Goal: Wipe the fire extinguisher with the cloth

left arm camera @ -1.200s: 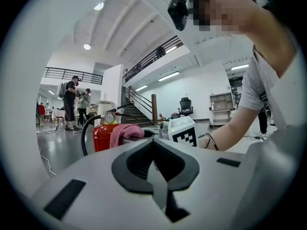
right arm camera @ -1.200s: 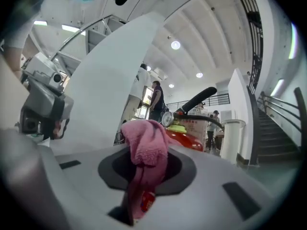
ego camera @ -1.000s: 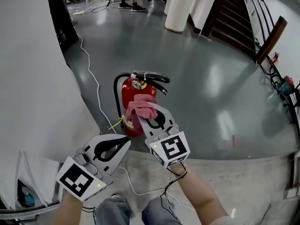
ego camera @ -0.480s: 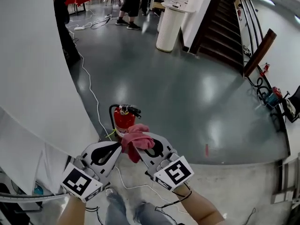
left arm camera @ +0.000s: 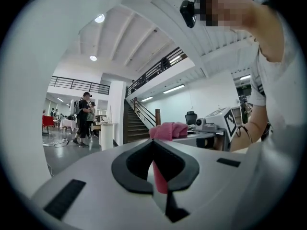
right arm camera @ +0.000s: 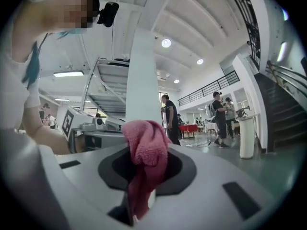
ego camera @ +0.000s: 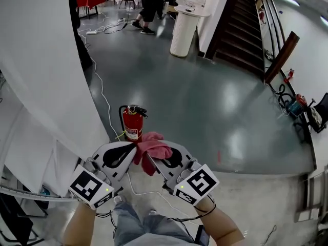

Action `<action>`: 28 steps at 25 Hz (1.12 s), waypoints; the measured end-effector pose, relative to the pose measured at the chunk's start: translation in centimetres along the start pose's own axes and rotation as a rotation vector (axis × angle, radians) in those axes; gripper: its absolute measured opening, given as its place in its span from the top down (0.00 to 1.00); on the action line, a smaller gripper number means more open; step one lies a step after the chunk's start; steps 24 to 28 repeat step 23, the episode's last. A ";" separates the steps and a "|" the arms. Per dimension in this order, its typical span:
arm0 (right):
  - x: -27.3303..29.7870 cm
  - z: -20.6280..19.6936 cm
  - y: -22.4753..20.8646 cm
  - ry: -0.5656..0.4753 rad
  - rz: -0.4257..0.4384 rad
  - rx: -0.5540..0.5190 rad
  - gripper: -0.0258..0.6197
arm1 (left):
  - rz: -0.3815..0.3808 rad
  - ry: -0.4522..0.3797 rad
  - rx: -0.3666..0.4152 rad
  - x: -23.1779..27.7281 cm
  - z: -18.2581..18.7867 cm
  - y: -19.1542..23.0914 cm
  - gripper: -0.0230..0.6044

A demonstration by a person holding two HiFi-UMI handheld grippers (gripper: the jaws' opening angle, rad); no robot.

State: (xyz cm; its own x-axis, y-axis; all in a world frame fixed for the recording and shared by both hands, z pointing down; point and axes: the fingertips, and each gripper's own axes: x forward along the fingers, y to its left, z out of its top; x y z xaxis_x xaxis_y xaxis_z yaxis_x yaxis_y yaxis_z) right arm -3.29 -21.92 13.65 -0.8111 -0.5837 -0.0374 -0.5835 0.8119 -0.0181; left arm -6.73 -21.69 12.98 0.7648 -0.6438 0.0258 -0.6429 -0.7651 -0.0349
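Observation:
The red fire extinguisher (ego camera: 132, 127) stands upright on the grey floor by the white wall, well beyond both grippers and touched by neither. My right gripper (ego camera: 147, 155) is shut on the pink cloth (ego camera: 154, 146), which bunches over its tip and hangs down between the grippers. In the right gripper view the cloth (right arm camera: 146, 150) drapes along the closed jaws. My left gripper (ego camera: 134, 148) is shut, its tip against the cloth. In the left gripper view a thin pink strip shows in the slit of the left gripper (left arm camera: 153, 142), and the cloth (left arm camera: 168, 130) sits just past it.
A white wall (ego camera: 46, 86) fills the left. A white cable (ego camera: 101, 94) runs along the floor past the extinguisher. A white cylindrical stand (ego camera: 182, 32), a dark staircase (ego camera: 243, 29) and standing people (ego camera: 152, 4) are at the back. A pale concrete strip (ego camera: 256, 188) lies underfoot.
The view has pulled up and back, so the extinguisher looks smaller and farther. The cloth came off the extinguisher with the right gripper. The two grippers have come together.

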 end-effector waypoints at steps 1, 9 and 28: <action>-0.4 0.4 0.5 -0.006 0.006 -0.007 0.84 | 0.001 0.000 0.006 -0.3 0.2 -0.5 0.95; -2.3 1.7 3.0 -0.033 0.024 -0.024 0.84 | 0.007 -0.013 0.020 -1.9 1.2 -3.2 0.95; -4.3 2.5 4.9 -0.052 0.020 -0.039 0.84 | -0.003 -0.038 0.021 -3.1 2.0 -5.9 0.95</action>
